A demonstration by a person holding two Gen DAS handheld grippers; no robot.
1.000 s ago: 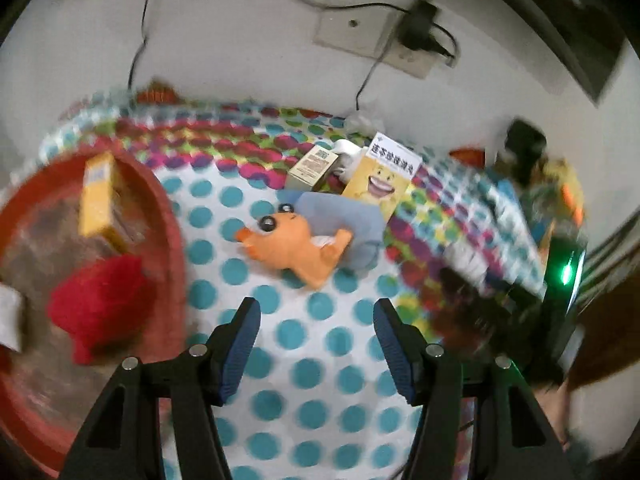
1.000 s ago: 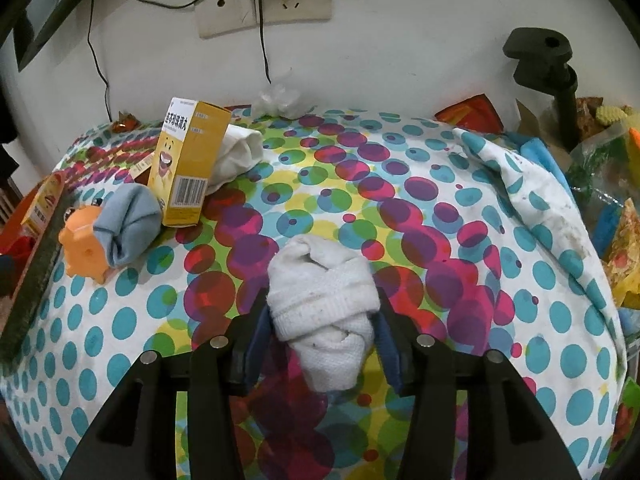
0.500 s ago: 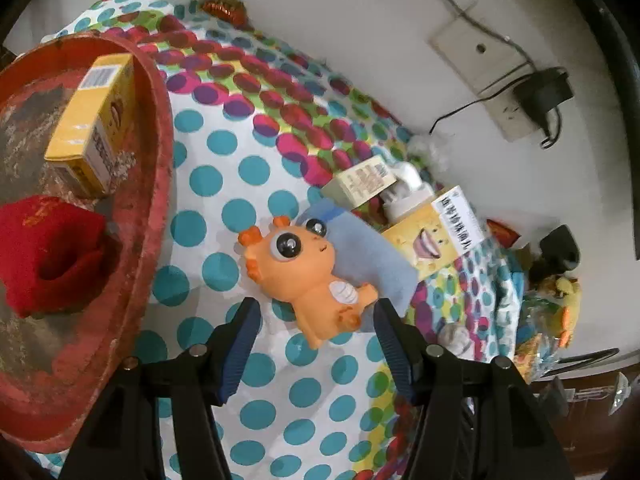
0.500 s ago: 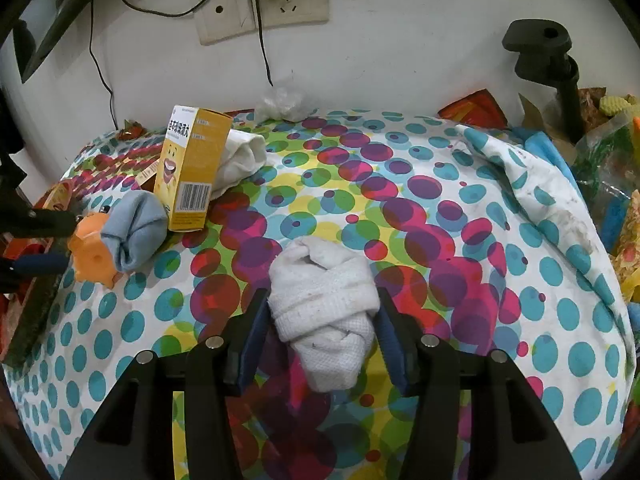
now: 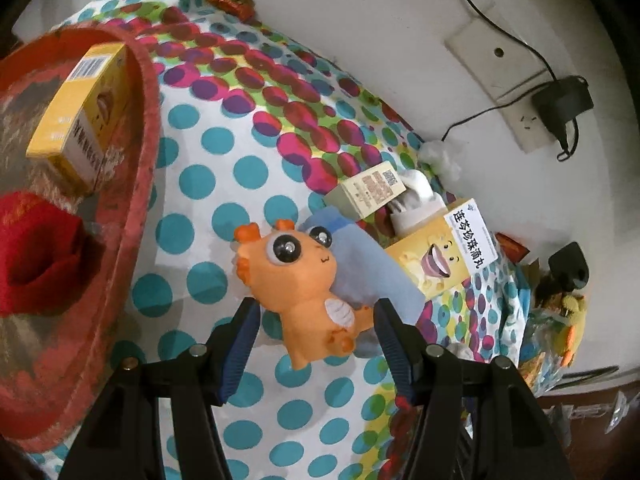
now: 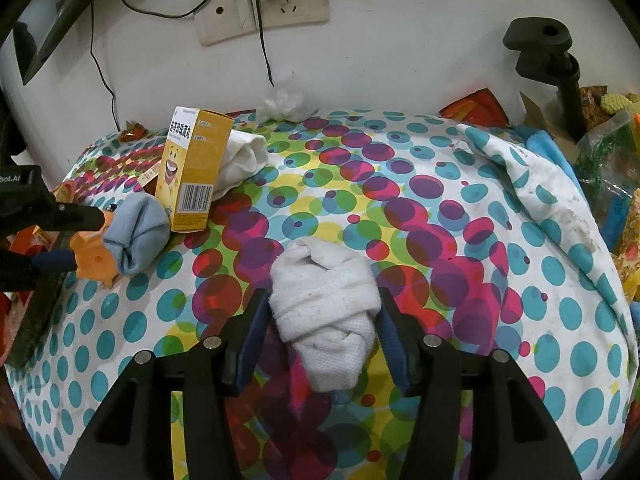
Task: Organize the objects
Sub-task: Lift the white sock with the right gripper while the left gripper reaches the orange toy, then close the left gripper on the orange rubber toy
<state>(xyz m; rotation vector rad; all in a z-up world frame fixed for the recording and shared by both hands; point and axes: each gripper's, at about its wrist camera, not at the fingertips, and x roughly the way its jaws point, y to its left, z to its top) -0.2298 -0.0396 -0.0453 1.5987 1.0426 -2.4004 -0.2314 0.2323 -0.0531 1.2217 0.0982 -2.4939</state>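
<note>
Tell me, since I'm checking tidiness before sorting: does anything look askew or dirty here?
Yes. The tablecloth is rumpled and folded over at the right edge, with brownish stains on the fold. The orange toy lies on its side against the blue sock.

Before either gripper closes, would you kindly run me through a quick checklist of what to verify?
1. Left gripper open around the orange toy: ok.
2. Left pads touching the toy: cannot tell.
3. Blue sock clear of the left grasp: not ok, it lies against the toy.
4. Right gripper straddling the white sock: ok, not yet squeezed.
5. Red tray has room: ok, though a yellow box and red cloth lie inside.
</note>
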